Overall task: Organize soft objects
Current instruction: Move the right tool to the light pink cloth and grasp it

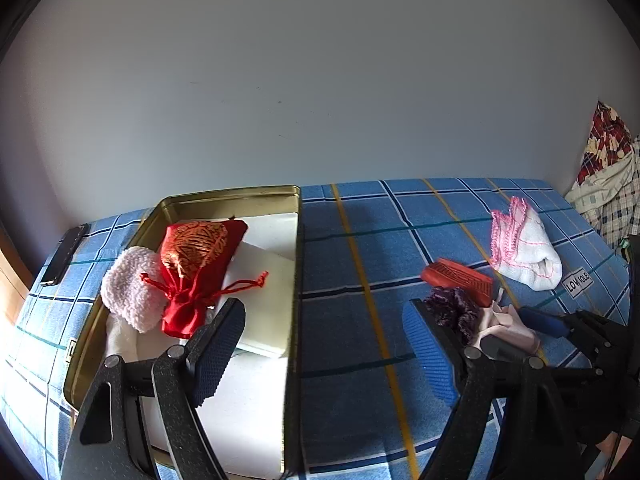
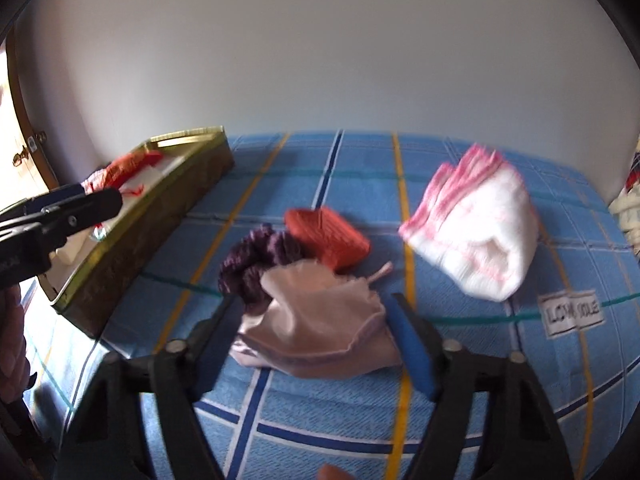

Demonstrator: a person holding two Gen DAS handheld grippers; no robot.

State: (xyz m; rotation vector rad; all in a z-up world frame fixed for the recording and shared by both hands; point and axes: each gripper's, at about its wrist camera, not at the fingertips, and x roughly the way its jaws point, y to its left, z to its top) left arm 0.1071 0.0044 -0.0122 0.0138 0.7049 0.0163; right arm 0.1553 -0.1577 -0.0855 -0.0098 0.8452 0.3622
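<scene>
A gold tin box (image 1: 224, 200) on the blue plaid bed holds a red drawstring pouch (image 1: 196, 268) and a fluffy pink item (image 1: 130, 288) on white padding. My left gripper (image 1: 324, 320) is open and empty, low over the tin's right wall. My right gripper (image 2: 312, 332) is open, its fingers on either side of a pale pink satin pouch (image 2: 320, 320). A purple scrunchie (image 2: 256, 260) and an orange-red pouch (image 2: 328, 236) lie just behind it. A white cloth with pink trim (image 2: 476, 236) lies to the right.
A dark phone (image 1: 64, 254) lies at the bed's far left edge. Patterned fabrics (image 1: 608, 176) are piled at the right. A grey wall runs behind the bed. A wooden door (image 2: 24, 140) shows at the left.
</scene>
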